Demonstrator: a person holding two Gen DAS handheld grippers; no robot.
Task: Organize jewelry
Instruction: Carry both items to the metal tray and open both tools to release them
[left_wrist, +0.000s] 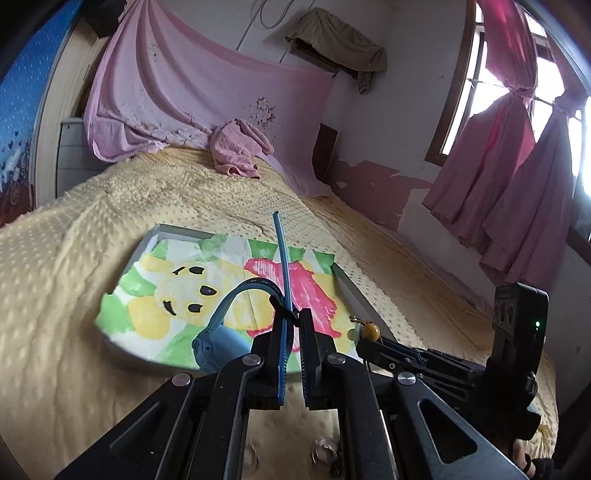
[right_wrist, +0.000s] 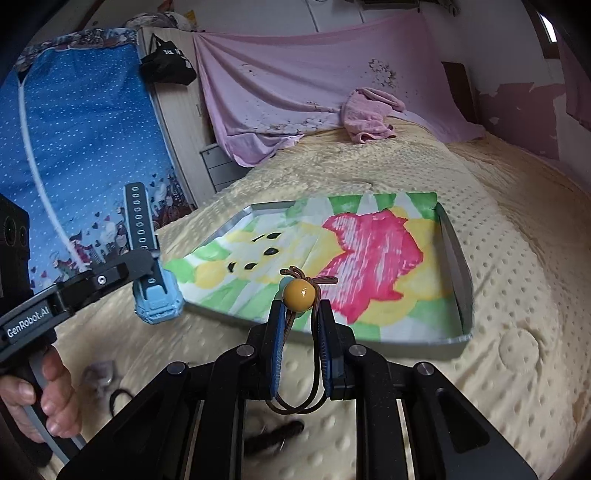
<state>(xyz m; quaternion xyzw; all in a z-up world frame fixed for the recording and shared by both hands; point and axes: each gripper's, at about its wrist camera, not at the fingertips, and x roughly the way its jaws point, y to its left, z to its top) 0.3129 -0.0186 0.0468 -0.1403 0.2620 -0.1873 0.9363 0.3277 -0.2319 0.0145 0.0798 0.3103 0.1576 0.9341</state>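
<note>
Left gripper (left_wrist: 291, 325) clamps the light, floppy watch (right_wrist: 157, 295) by its strap; right gripper (right_wrist: 299, 314) pinches the bead tie's (right_wrist: 298, 293) soft cord.

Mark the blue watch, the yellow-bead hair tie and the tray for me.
blue watch (right_wrist: 158, 299): right wrist view, on its case.
yellow-bead hair tie (right_wrist: 299, 294): right wrist view, on the bead.
tray (right_wrist: 453, 251): right wrist view, on its right wall.

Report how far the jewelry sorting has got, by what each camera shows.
Done: nothing shows in the grey tray lined with a cartoon drawing yet. In hand: the left gripper clamps a blue child's watch by its strap; the right gripper grips a brown cord bracelet with a yellow bead. Left: small items lying on the yellow bedspread.
</note>
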